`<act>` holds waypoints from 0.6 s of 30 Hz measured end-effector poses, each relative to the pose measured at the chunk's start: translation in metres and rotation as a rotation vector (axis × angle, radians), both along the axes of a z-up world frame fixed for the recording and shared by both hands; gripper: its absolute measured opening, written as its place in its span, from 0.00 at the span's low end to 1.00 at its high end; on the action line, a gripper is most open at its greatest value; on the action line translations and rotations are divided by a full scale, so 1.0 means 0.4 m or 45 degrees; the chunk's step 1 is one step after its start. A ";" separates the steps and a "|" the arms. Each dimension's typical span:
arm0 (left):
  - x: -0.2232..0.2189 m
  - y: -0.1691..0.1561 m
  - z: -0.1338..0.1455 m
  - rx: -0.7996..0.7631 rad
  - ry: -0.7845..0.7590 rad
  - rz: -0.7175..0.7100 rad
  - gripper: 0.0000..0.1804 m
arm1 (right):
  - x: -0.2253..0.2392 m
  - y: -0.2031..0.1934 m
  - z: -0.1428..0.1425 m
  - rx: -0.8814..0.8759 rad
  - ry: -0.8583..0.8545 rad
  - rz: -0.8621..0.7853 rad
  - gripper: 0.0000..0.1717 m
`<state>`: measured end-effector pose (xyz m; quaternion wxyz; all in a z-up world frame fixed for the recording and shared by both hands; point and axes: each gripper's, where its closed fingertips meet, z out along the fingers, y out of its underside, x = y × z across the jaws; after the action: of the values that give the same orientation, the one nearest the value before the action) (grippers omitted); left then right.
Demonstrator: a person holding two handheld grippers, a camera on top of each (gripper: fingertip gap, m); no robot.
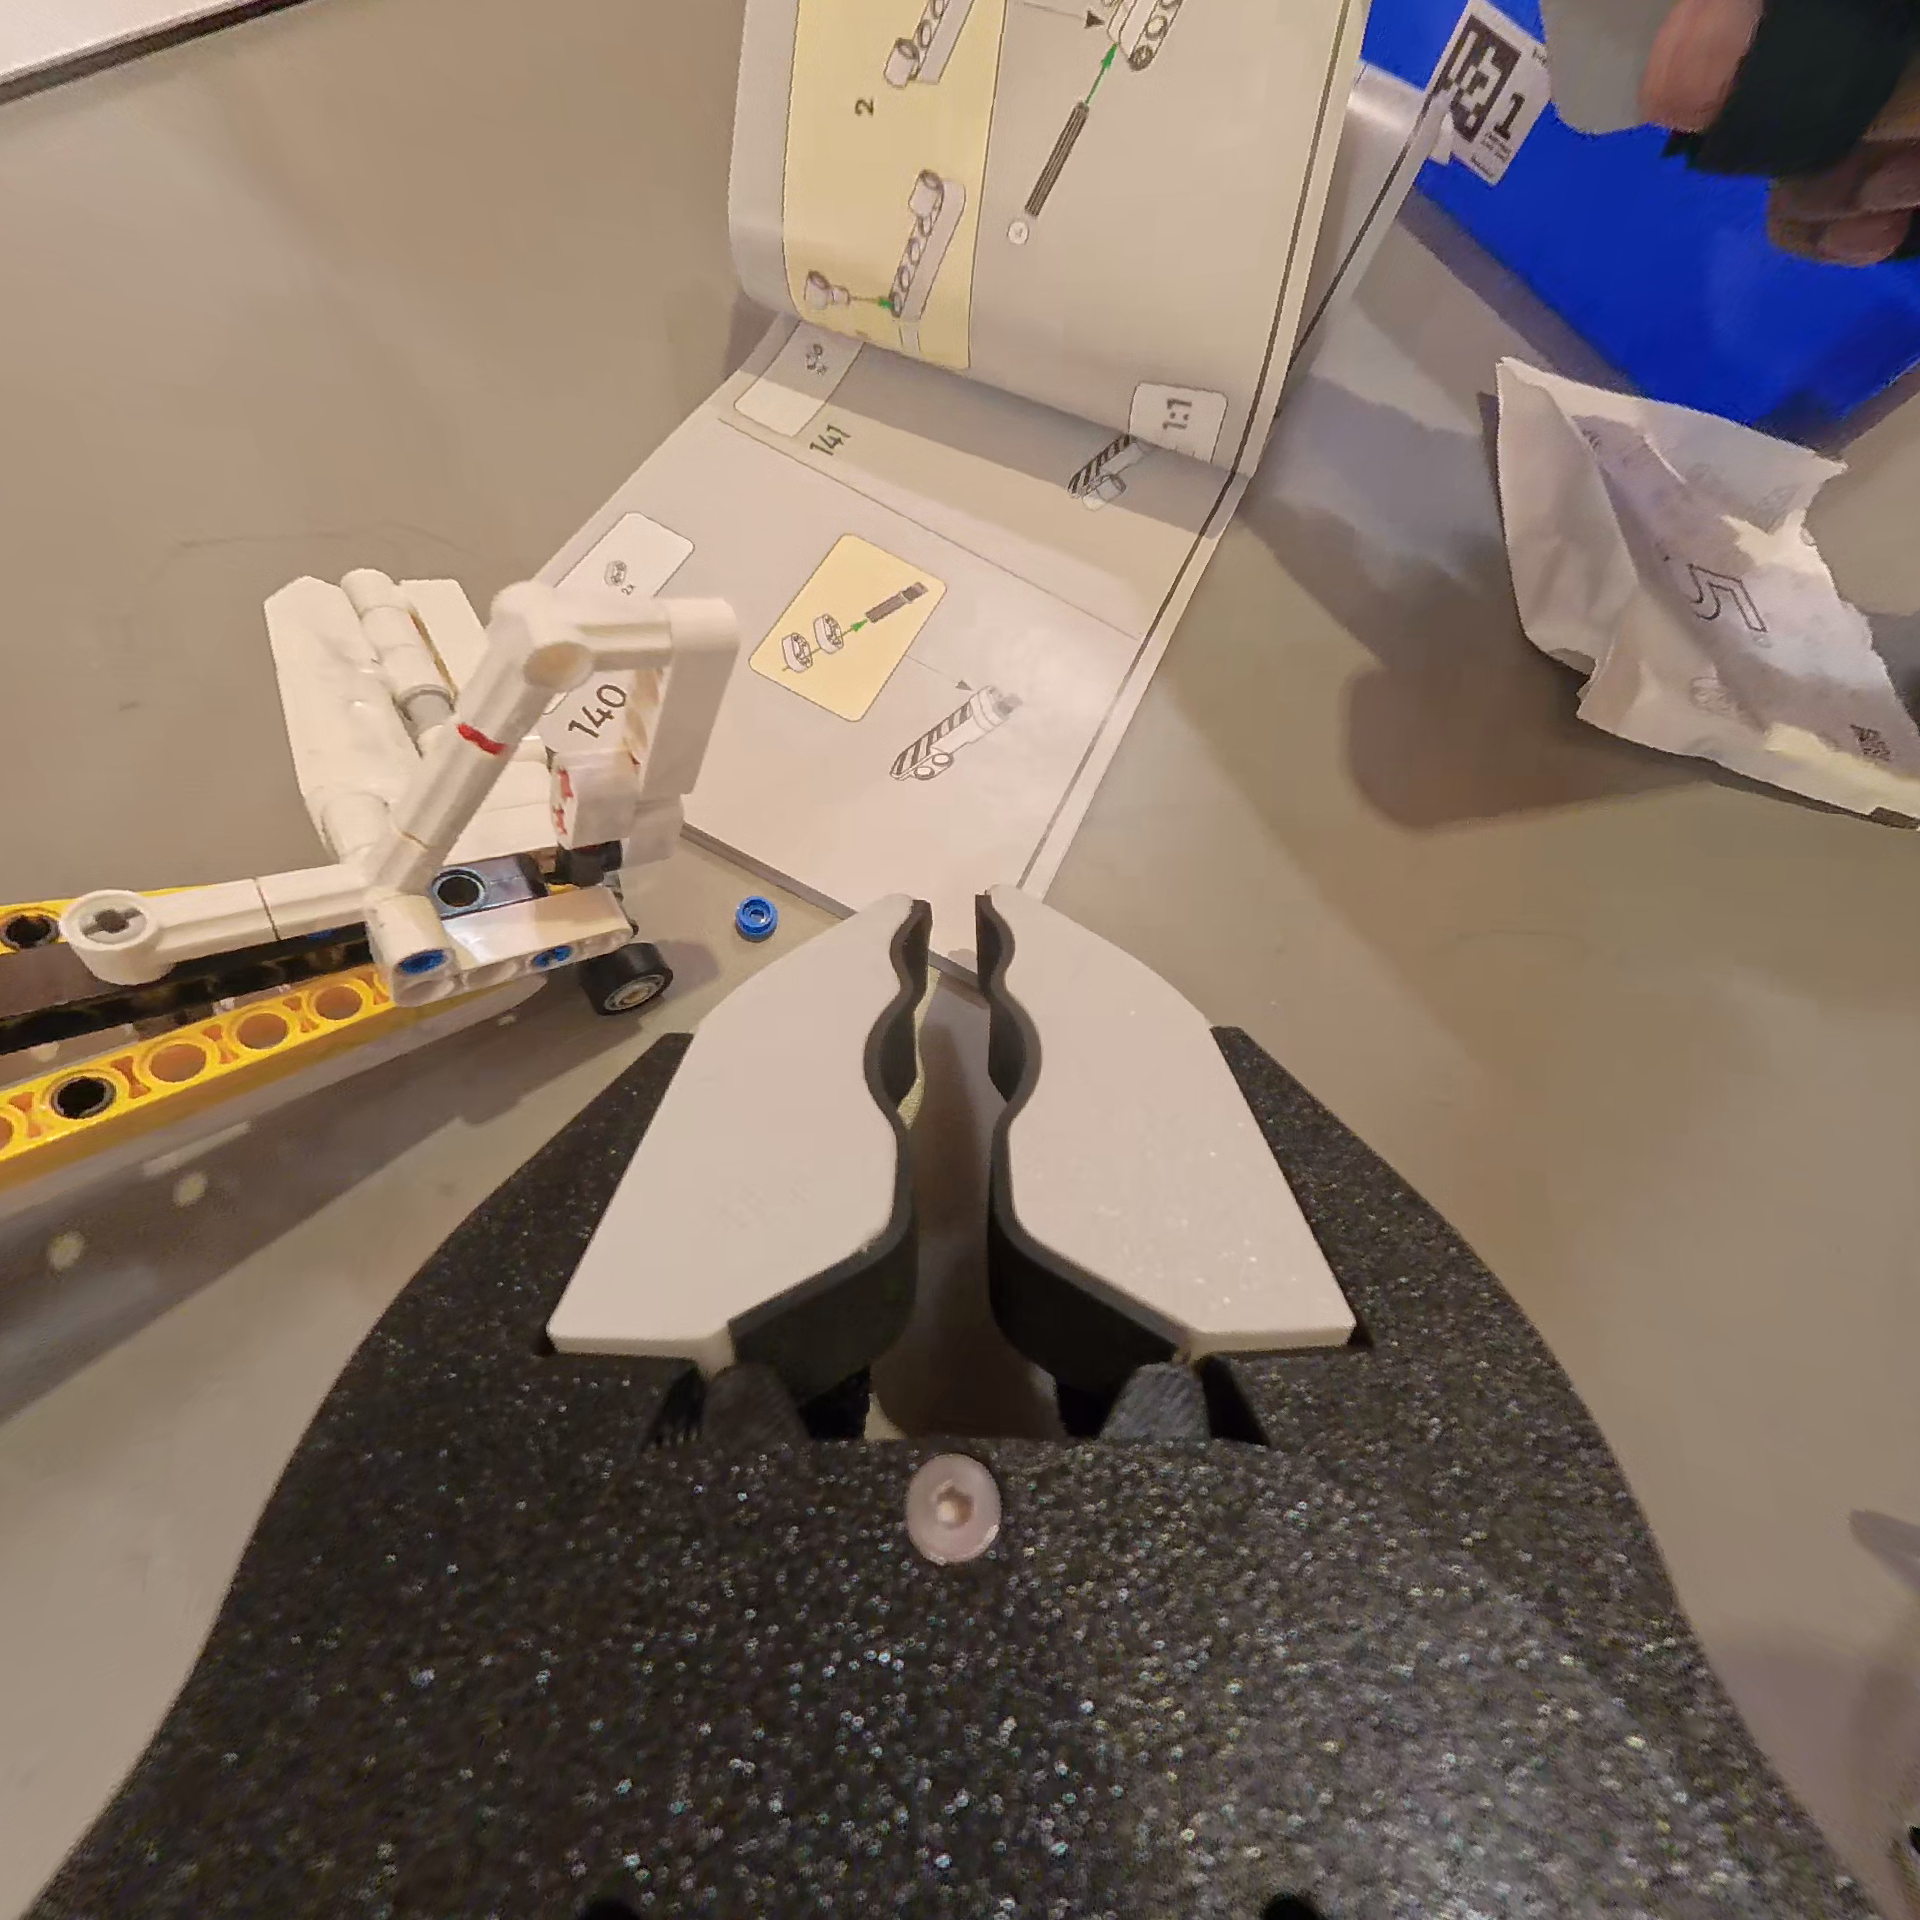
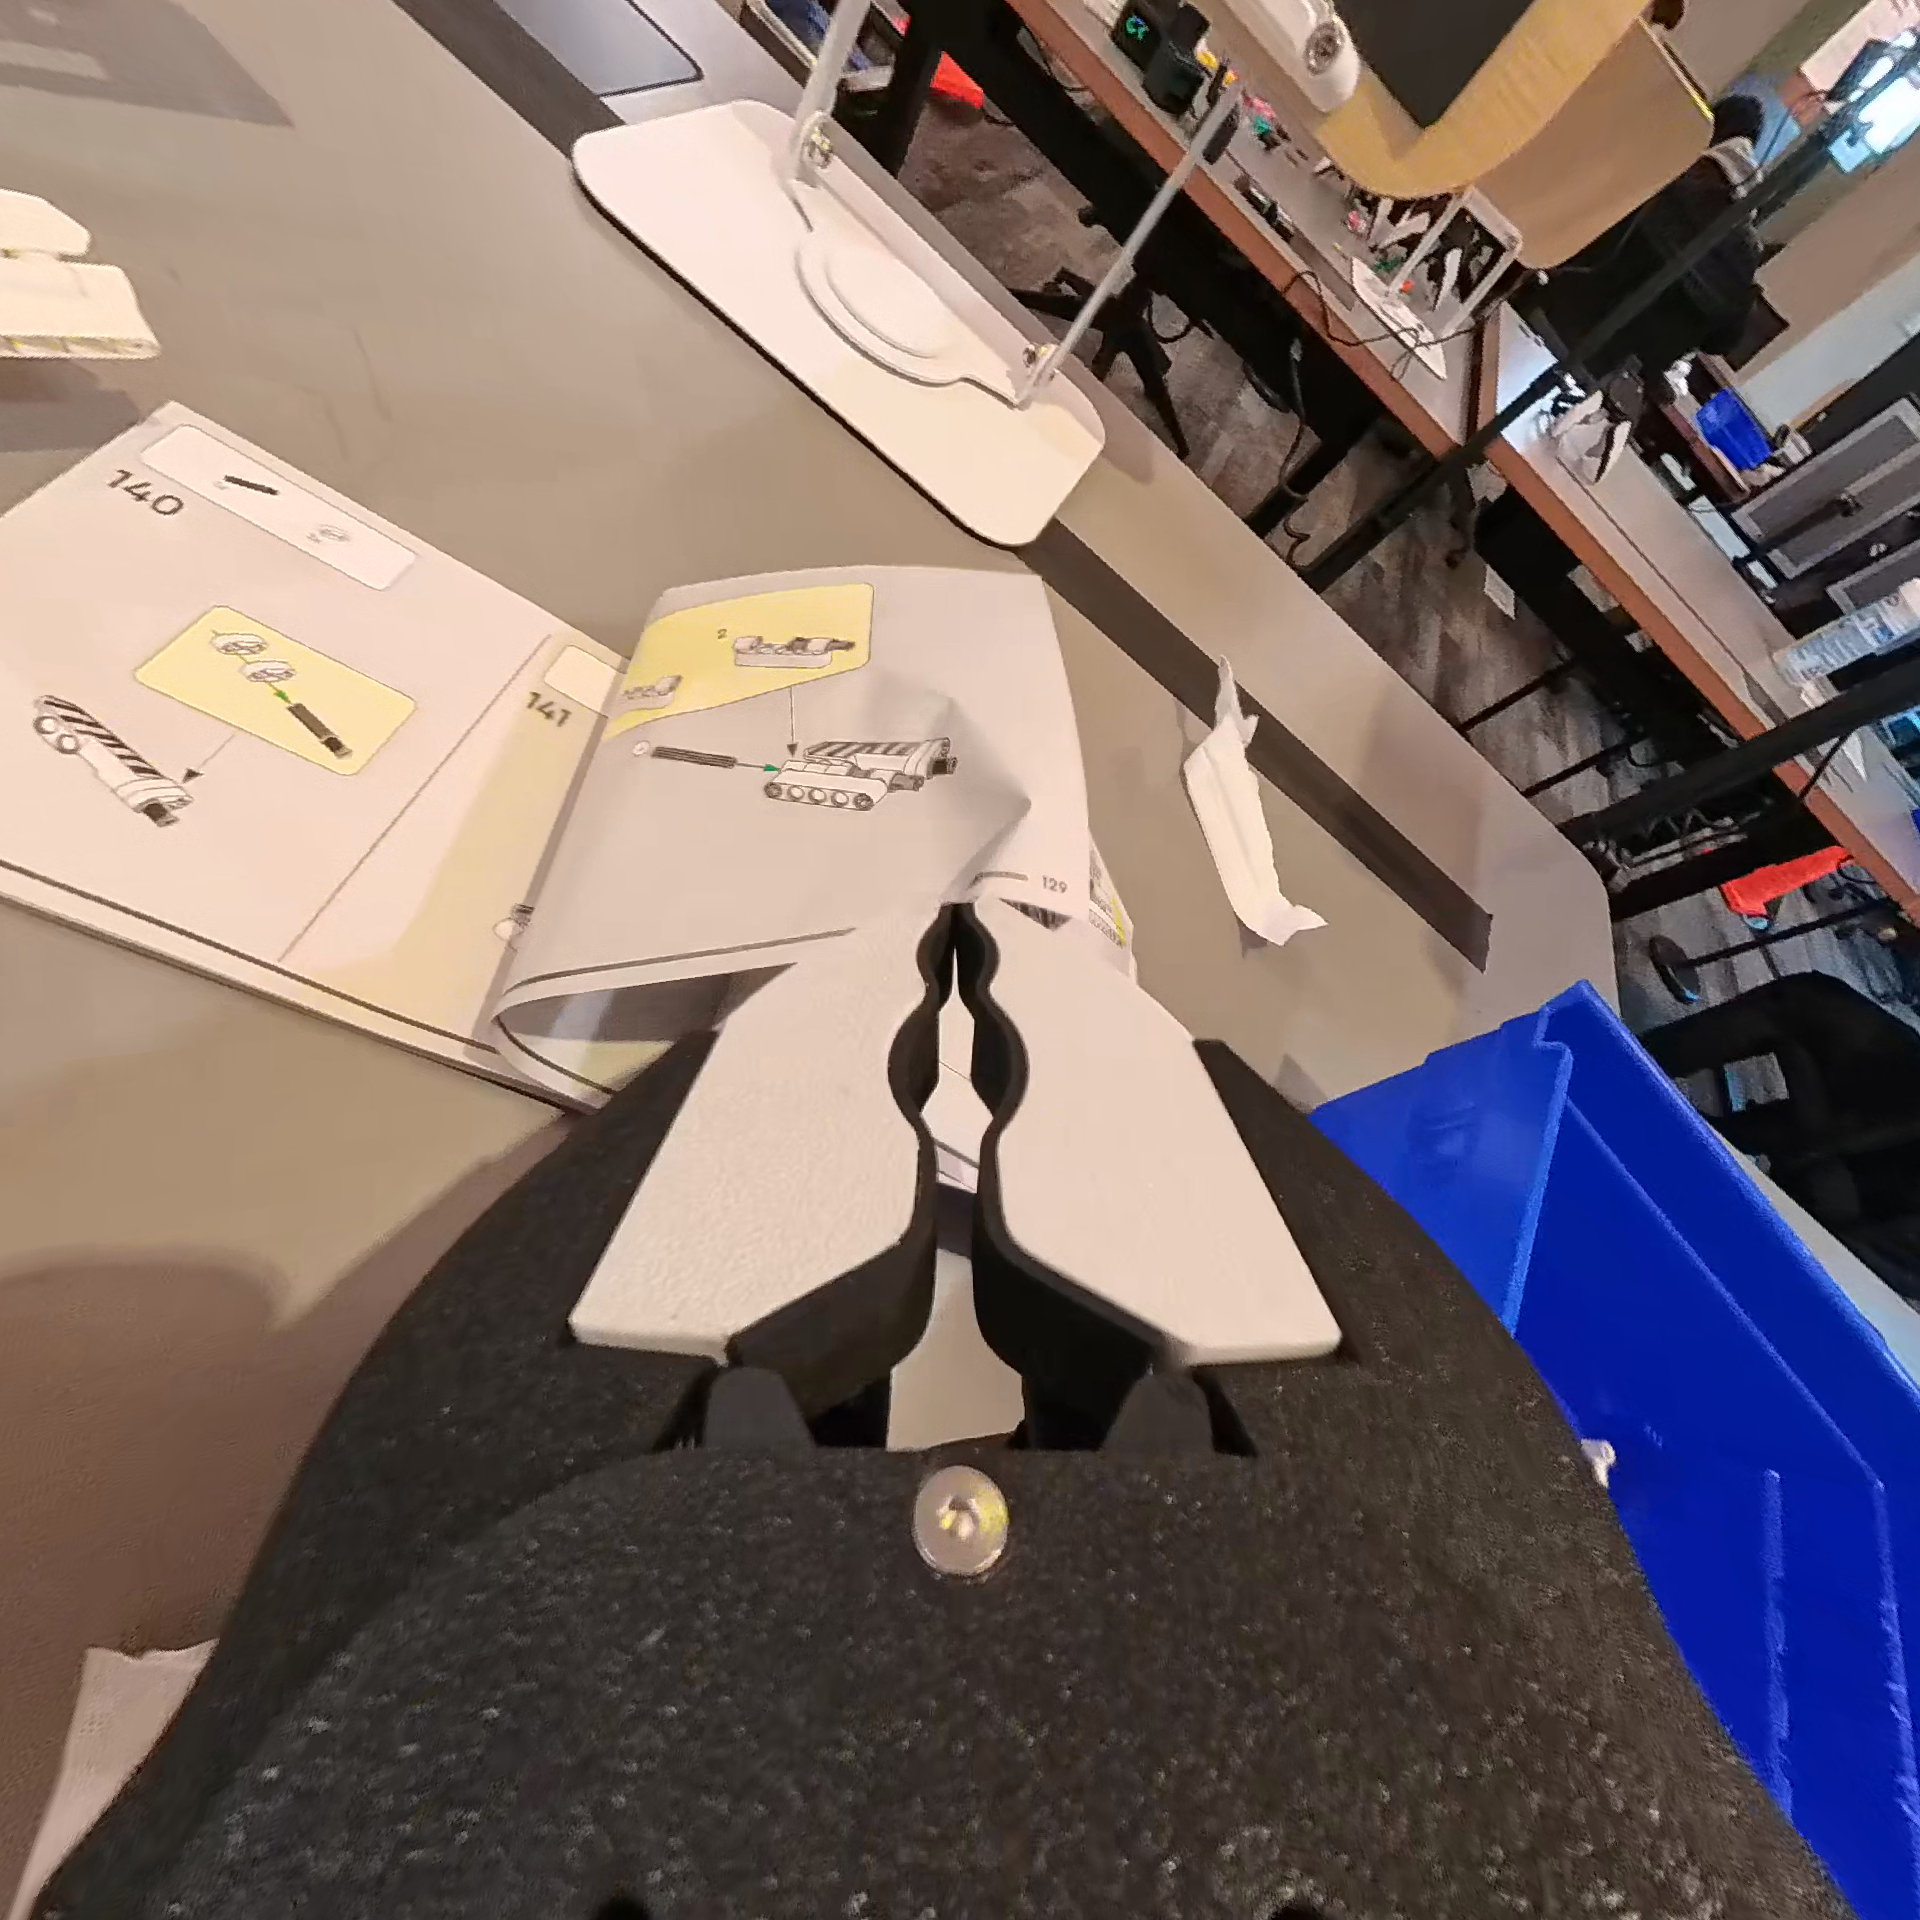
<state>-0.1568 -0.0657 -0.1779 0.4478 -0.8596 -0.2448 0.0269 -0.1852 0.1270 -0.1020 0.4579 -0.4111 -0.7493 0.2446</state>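
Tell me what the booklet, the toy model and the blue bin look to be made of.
Booklet: thin paper with a slight sheen; its lifted page curls and creases.
Toy model: hard moulded plastic, glossy white and yellow; highlights gleam on the beams, and the round holes look uniform.
Blue bin: rigid plastic, smooth and semi-glossy, with stiff straight walls and soft reflections. It looks moulded, though that is a guess.

The yellow beams [image 1: 156, 1070] of the brick-built model [image 1: 436, 790] run off the left edge, so its far end is out of sight. The blue bin [image 2: 1662, 1299] is cut by the right edge. A lifted page [image 2: 831, 790] of the instruction booklet [image 2: 260, 727] covers the sheets beneath (its corner vanishes behind the right gripper [image 2: 956, 920]). The hand [image 1: 1766, 114] at the top right corner is only partly in frame.
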 end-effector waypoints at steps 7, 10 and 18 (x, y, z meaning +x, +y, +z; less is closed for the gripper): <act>0.004 0.001 0.003 0.009 0.002 -0.007 0.05 | -0.003 0.068 0.019 0.121 -0.021 -0.155 0.00; 0.010 0.001 0.007 0.020 0.005 -0.021 0.05 | -0.002 0.099 0.042 0.213 -0.034 -0.210 0.00; 0.023 0.001 0.022 0.104 -0.077 -0.036 0.05 | 0.018 0.162 0.032 0.332 -0.171 -0.278 0.00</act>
<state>-0.1477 -0.0655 -0.1692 0.4752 -0.8444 -0.2469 -0.0154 -0.1779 0.1917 -0.0893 0.4801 -0.4425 -0.7545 0.0661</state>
